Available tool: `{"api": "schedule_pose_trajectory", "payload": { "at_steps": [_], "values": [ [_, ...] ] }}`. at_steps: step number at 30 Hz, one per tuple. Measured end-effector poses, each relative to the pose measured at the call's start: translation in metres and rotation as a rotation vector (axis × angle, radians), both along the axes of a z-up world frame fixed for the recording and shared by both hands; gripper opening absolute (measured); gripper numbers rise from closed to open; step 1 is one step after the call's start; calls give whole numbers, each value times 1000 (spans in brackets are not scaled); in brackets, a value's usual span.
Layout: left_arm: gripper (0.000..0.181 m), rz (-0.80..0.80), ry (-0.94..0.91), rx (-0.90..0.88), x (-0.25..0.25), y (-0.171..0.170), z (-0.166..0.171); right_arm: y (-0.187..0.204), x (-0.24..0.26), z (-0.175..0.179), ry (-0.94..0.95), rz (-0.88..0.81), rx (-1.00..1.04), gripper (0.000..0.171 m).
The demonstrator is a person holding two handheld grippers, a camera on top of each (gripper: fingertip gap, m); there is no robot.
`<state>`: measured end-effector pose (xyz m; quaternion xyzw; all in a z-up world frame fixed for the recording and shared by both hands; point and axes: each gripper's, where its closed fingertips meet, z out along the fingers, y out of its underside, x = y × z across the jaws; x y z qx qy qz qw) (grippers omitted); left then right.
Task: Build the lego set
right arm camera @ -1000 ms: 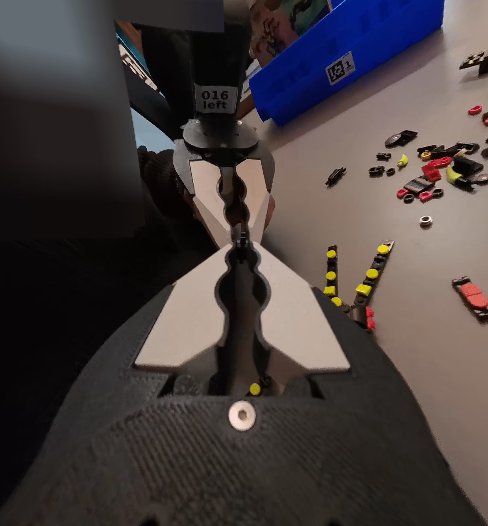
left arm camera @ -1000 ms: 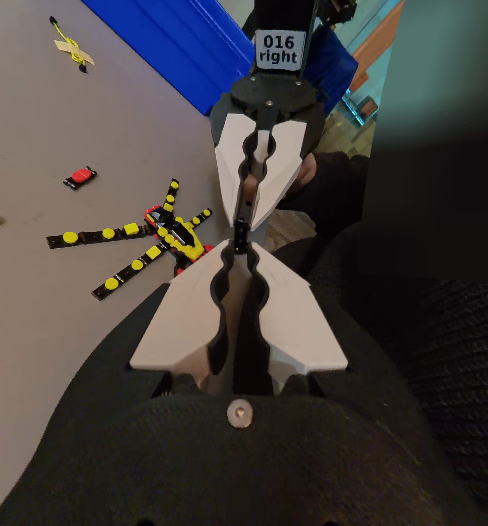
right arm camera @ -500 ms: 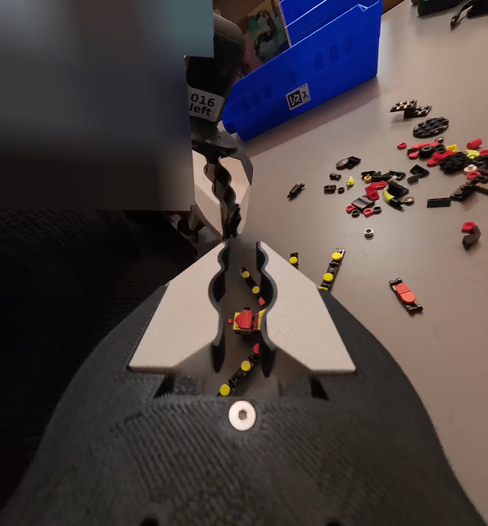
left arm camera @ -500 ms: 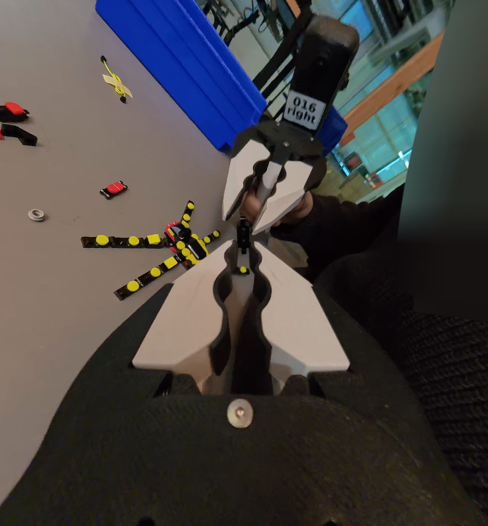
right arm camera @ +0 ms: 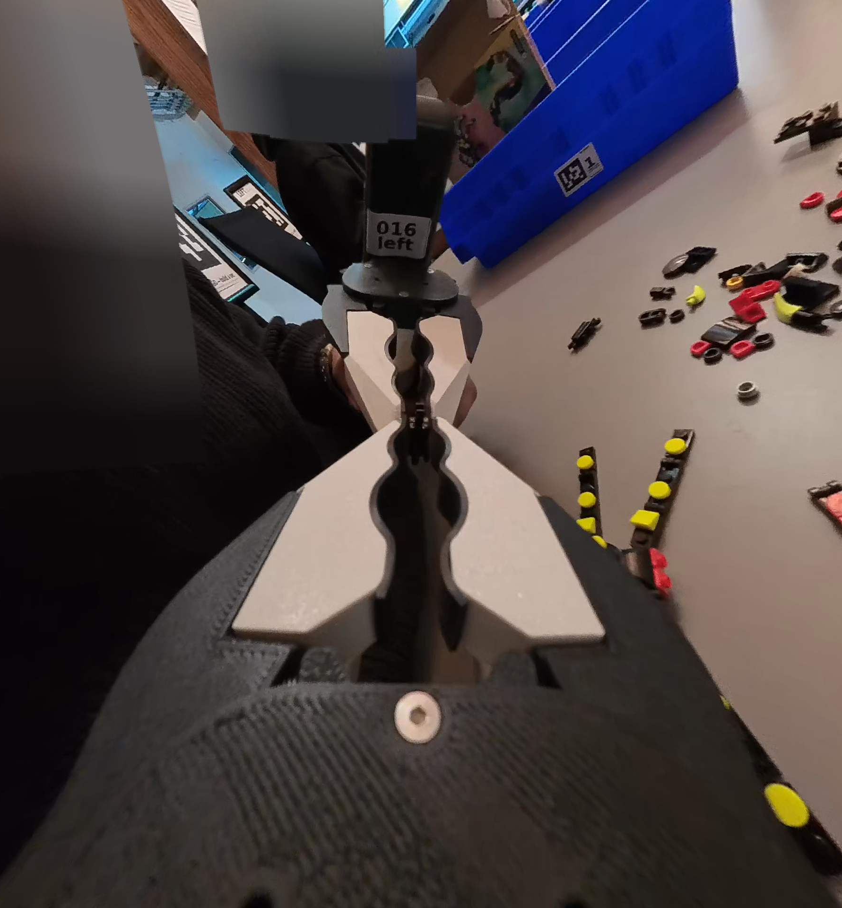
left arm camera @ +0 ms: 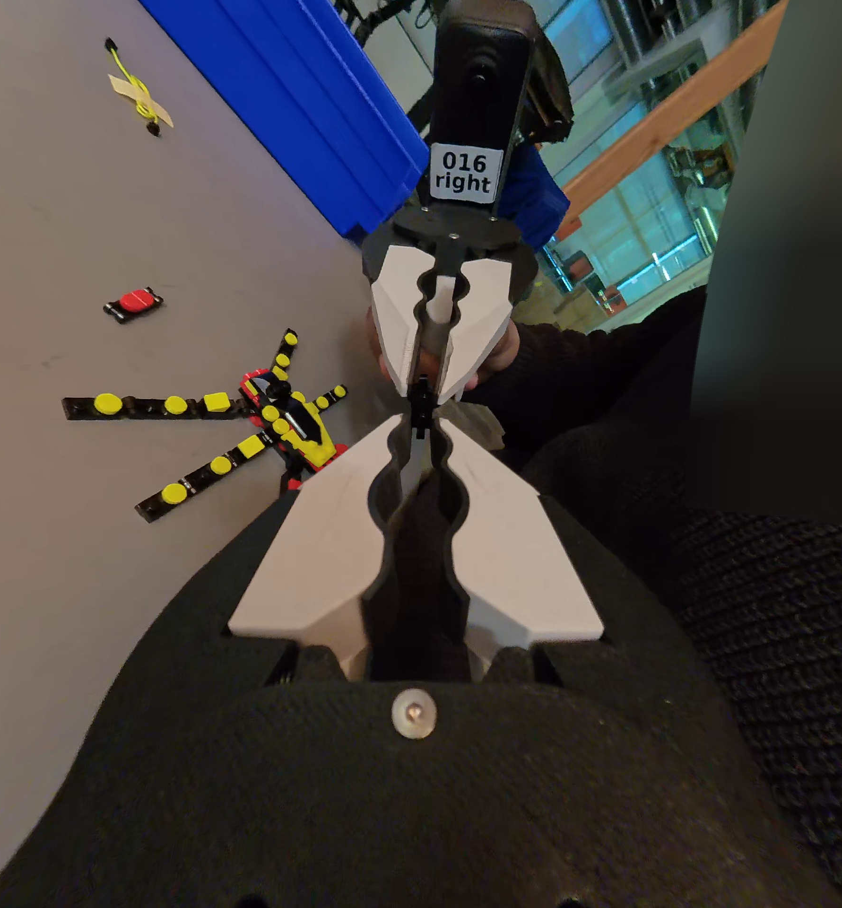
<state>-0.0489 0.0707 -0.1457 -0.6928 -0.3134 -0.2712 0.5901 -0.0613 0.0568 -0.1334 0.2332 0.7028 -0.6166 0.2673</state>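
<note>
My left gripper (left arm camera: 421,430) and my right gripper (left arm camera: 421,390) meet tip to tip above the table's near edge. Both are shut on one small black lego piece (left arm camera: 421,408) held between them. In the right wrist view the same piece (right arm camera: 418,435) sits in my right gripper (right arm camera: 416,437), with the left gripper (right arm camera: 415,410) facing it. The part-built lego model (left arm camera: 286,422), yellow, red and black with long black arms bearing yellow studs, lies on the grey table left of the grippers. It also shows in the right wrist view (right arm camera: 649,516), partly hidden by the gripper body.
A blue bin (left arm camera: 301,98) stands at the back; it also shows in the right wrist view (right arm camera: 605,147). A red-and-black piece (left arm camera: 134,303) and a yellow cord (left arm camera: 139,91) lie apart. Several loose pieces (right arm camera: 753,304) and a grey ring (right arm camera: 747,389) lie to the right.
Half a second ago my right gripper was open and drawn back from the left one. It has come back tip to tip and shut on the black piece.
</note>
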Motion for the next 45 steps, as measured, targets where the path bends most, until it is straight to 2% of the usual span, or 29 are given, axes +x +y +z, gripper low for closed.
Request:
{"api": "schedule_pose_trajectory", "payload": {
  "at_steps": [7, 14, 18, 25, 27, 32, 36, 39, 45],
  "values": [
    [5, 74, 42, 54, -6, 0, 18, 5, -6, 16, -126, -15, -101, 5],
    [0, 122, -5, 76, -15, -8, 18, 8, -7, 10, -128, -13, -58, 6],
    [0, 121, 162, -12, -13, -8, 15, 7, -7, 9, -82, -14, -38, 5],
    [0, 68, 77, -13, -8, -5, 6, 9, -4, 0, -134, 25, -45, 6],
    [0, 42, 71, -37, -4, -3, 1, 10, -7, 0, -133, 14, -45, 11],
    [0, 11, 169, -133, 0, -2, -9, 8, 0, -9, -50, 51, 39, 17],
    [0, -31, 255, -177, 7, -1, -11, 5, 9, -12, -51, 95, 52, 3],
    [0, -69, 254, -158, 13, 0, -9, 4, 16, -11, -58, 131, 42, 2],
    [0, -105, 234, -122, 19, 1, -6, 6, 14, -8, -47, 127, 36, 15]
  ]
}}
